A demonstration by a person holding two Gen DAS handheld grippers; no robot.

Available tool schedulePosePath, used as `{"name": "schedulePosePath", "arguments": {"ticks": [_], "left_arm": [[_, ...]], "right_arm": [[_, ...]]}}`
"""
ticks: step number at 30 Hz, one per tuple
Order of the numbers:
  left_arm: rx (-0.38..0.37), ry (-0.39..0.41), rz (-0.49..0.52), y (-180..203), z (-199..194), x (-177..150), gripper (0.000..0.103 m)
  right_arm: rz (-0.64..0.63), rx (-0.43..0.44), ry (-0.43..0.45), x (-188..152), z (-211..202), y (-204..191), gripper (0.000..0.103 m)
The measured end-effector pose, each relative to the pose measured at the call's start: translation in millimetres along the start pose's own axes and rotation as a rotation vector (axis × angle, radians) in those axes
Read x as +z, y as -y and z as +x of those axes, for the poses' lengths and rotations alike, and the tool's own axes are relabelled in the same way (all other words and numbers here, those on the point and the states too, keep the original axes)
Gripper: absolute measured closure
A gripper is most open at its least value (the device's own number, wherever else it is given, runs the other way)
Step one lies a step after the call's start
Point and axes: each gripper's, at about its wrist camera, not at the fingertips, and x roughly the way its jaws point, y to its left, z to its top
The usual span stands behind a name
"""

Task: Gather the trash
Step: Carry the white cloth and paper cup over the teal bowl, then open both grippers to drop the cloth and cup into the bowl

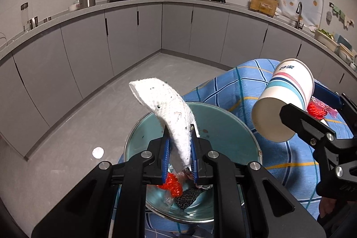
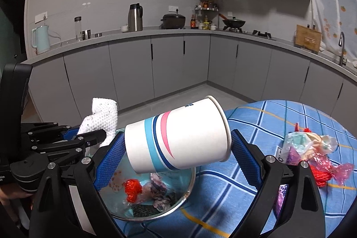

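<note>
My left gripper (image 1: pixel 179 158) is shut on a dirty white knitted cloth (image 1: pixel 166 112) and holds it upright over a metal bowl (image 1: pixel 232 124) with a teal inside. The cloth also shows in the right wrist view (image 2: pixel 102 117). My right gripper (image 2: pixel 176 153) is shut on a striped paper cup (image 2: pixel 178 137), held sideways above the bowl's (image 2: pixel 189 190) right rim. The cup also shows in the left wrist view (image 1: pixel 285 102). In the bowl lie red netting (image 2: pixel 132 190), crumpled wrappers (image 2: pixel 159 192) and a dark mesh scrap (image 2: pixel 142 209).
The bowl stands on a blue checked tablecloth (image 2: pixel 256 122). More trash lies on it at the right: plastic wrappers (image 2: pixel 312 146) and red netting (image 2: pixel 321 177). Grey kitchen cabinets (image 2: pixel 169 64) and floor lie beyond the table edge.
</note>
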Motion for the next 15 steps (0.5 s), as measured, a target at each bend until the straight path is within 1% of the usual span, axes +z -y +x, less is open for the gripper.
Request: {"name": "schedulePosePath", "arguments": {"ticks": [8, 15], "left_arm": [[0.002, -0.017, -0.011, -4.2, 7.2, -3.4, 0.087], [0.003, -0.028, -0.014, -4.8, 11.1, -4.1, 0.084]], "right_arm": [[-0.009, 0.011, -0.021, -1.1, 14.9, 0.6, 0.012], [0.009, 0.029, -0.007, 0.3, 18.0, 6.2, 0.011]]}}
